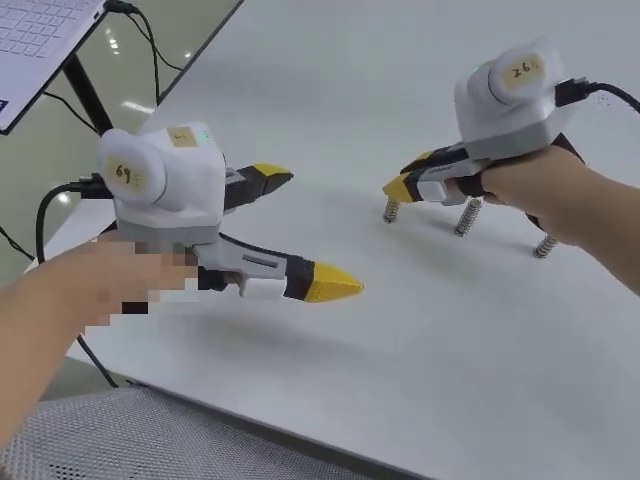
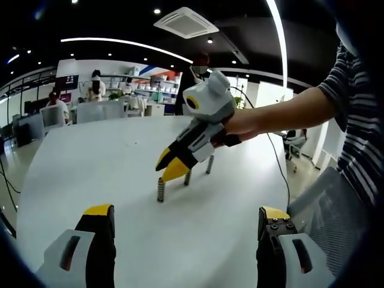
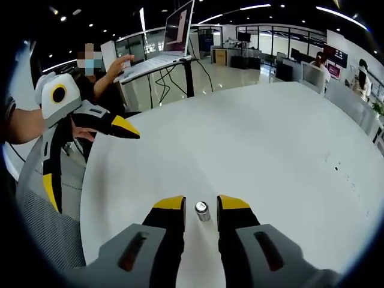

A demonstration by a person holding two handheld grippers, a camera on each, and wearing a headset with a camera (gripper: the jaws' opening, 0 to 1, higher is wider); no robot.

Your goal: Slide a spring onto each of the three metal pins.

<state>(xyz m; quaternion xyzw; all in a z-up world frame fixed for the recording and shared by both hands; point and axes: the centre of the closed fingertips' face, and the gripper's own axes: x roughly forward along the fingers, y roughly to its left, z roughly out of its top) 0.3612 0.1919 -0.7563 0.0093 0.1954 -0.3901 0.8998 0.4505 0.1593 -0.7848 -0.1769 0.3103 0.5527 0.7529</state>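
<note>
Nearest, over the near edge of the white tabletop (image 1: 300,380), the yellow-tipped left gripper (image 1: 320,230) hangs wide open and empty. Farther in, the yellow-tipped right gripper (image 1: 400,187) is narrowly parted around a round silver pin top (image 3: 202,209), not pinching it. Three small coiled steel springs (image 1: 467,217) stand upright there, apparently sleeved on their pins. They look light, squashy and easily tipped, so best pinched gently mid-coil.

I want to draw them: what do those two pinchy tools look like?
The left gripper and right gripper have rounded white housings, black jaws with yellow tips, and black cables. Their round tan stickers read 69 on the left, 26 on the right. A striped sleeve shows.
</note>
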